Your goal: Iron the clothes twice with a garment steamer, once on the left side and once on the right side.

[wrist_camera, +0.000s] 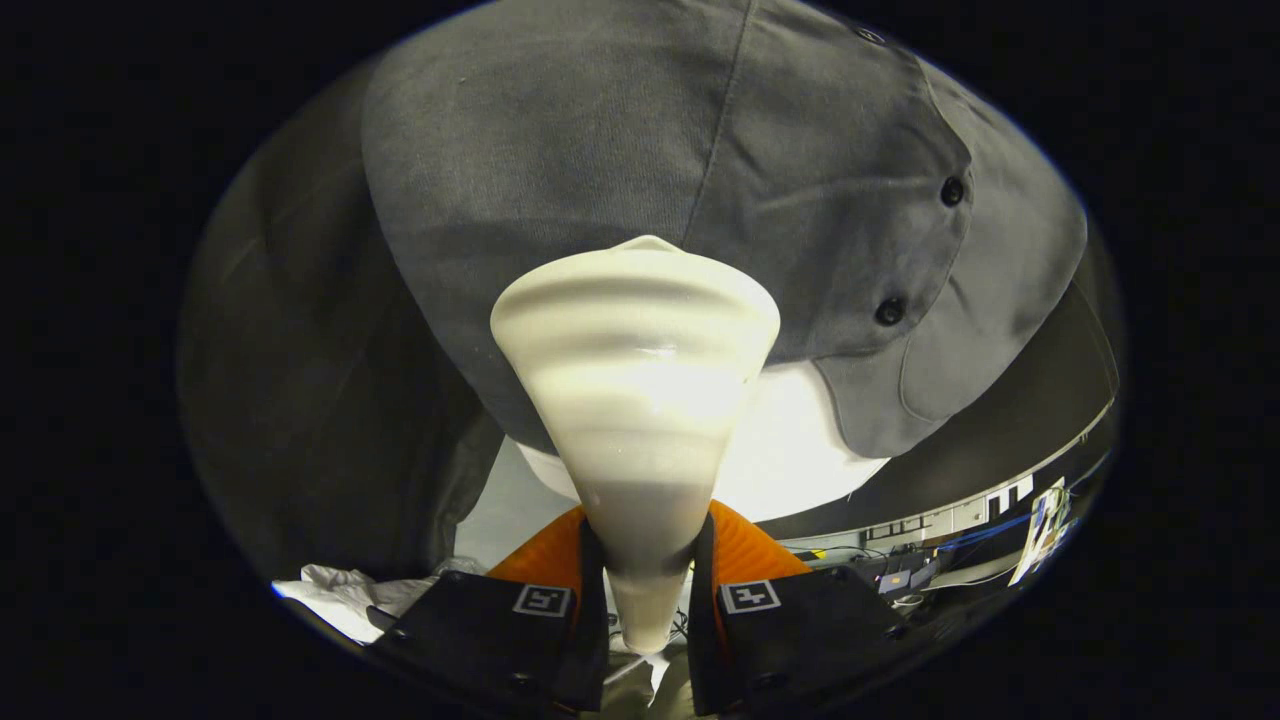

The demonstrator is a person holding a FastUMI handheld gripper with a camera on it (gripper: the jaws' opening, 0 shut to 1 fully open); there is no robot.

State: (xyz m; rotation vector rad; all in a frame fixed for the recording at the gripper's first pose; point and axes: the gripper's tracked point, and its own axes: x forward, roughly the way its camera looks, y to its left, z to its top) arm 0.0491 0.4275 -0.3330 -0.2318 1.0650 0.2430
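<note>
My gripper (646,560) is shut on the neck of a cream-white garment steamer (636,380), both fingers pressing its sides. The steamer widens into a broad head that points away from me and sits close against a grey hanging garment (620,130), by a vertical seam. The garment's button placket with two dark buttons (890,311) lies to the right of the head. A white garment (800,440) shows under the grey hem, just behind the steamer. Whether the head touches the cloth is hidden by the head itself.
A darker grey sleeve or fold (320,400) hangs left of the steamer. Crumpled white cloth (340,595) lies low beside the left finger. Low on the right, beyond the booth wall, is a cluttered area with cables and equipment (960,550).
</note>
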